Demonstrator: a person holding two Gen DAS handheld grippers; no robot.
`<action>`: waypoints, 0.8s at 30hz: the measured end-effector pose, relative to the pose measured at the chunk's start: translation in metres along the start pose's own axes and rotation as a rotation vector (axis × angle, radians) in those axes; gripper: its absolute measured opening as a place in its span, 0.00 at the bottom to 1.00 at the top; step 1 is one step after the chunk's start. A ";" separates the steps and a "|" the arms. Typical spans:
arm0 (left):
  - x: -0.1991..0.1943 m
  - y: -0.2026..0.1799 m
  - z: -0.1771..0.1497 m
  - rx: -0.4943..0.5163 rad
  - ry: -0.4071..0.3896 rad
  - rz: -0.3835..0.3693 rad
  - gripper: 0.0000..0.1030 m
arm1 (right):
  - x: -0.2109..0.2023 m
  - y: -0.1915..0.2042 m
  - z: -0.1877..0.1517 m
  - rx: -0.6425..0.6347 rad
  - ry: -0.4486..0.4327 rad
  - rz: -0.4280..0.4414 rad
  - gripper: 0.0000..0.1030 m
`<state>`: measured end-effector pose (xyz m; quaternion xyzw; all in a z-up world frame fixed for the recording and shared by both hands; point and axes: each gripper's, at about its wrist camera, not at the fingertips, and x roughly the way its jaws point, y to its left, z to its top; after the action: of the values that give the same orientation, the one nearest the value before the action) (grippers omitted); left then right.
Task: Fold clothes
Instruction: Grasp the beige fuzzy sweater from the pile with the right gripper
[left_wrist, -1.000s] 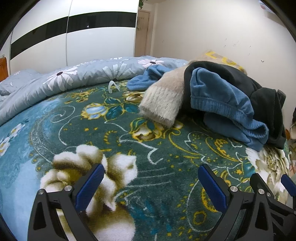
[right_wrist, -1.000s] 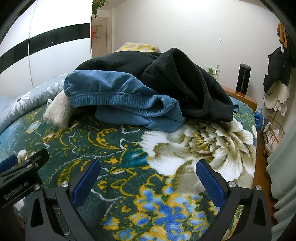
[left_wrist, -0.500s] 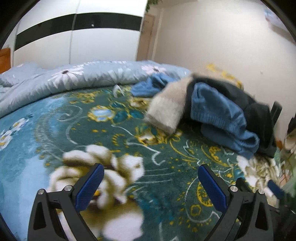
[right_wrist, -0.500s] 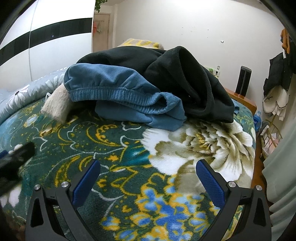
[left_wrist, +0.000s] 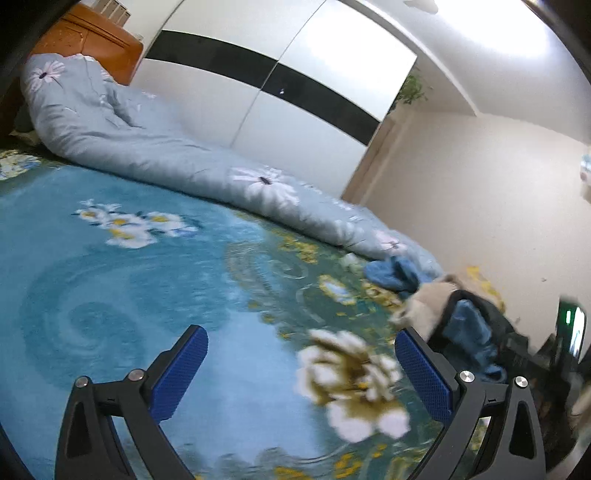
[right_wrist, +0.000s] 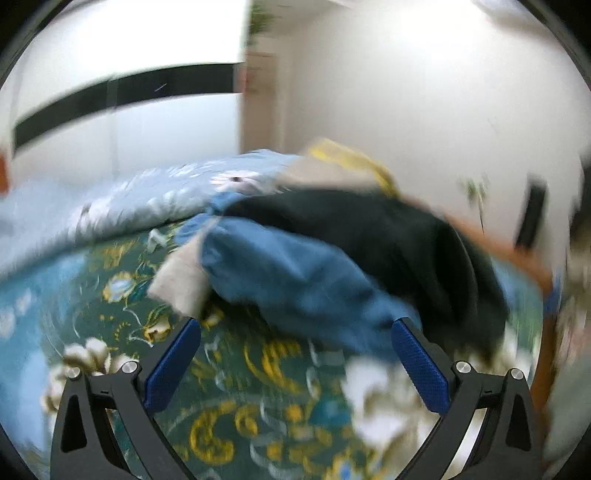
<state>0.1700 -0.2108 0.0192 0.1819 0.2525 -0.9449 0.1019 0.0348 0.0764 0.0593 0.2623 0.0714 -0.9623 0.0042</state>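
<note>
A heap of clothes lies on the flowered bed blanket (right_wrist: 258, 369): a blue garment (right_wrist: 295, 280), a black garment (right_wrist: 406, 240) over it, and a cream fuzzy piece (right_wrist: 181, 284) at its left. My right gripper (right_wrist: 295, 350) is open and empty, just in front of the blue garment. In the left wrist view the heap (left_wrist: 465, 325) sits at the far right, with another blue piece (left_wrist: 391, 273) behind it. My left gripper (left_wrist: 301, 365) is open and empty above the blanket (left_wrist: 129, 295), left of the heap.
A rolled grey-blue floral duvet (left_wrist: 166, 147) lies along the far side of the bed. A white wardrobe with a black band (left_wrist: 258, 81) stands behind it. A wooden headboard (left_wrist: 92, 40) is at the far left. The bed's wooden edge (right_wrist: 517, 254) runs at the right.
Both grippers have swung left and tilted; the views are blurred. The left wrist view now faces the duvet and headboard, with the heap at its right edge. The right gripper has moved closer to the heap.
</note>
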 end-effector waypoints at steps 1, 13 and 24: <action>0.002 0.003 -0.001 0.023 0.009 0.016 1.00 | 0.006 0.008 0.011 -0.053 0.000 0.015 1.00; 0.014 -0.011 -0.018 0.191 0.072 -0.012 1.00 | 0.112 0.089 0.102 -0.166 0.173 0.069 1.00; 0.028 0.004 -0.020 0.107 0.143 -0.034 1.00 | 0.190 0.121 0.074 -0.283 0.318 -0.269 0.99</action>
<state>0.1514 -0.2067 -0.0095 0.2497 0.2113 -0.9432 0.0575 -0.1607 -0.0477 0.0098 0.3954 0.2396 -0.8813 -0.0983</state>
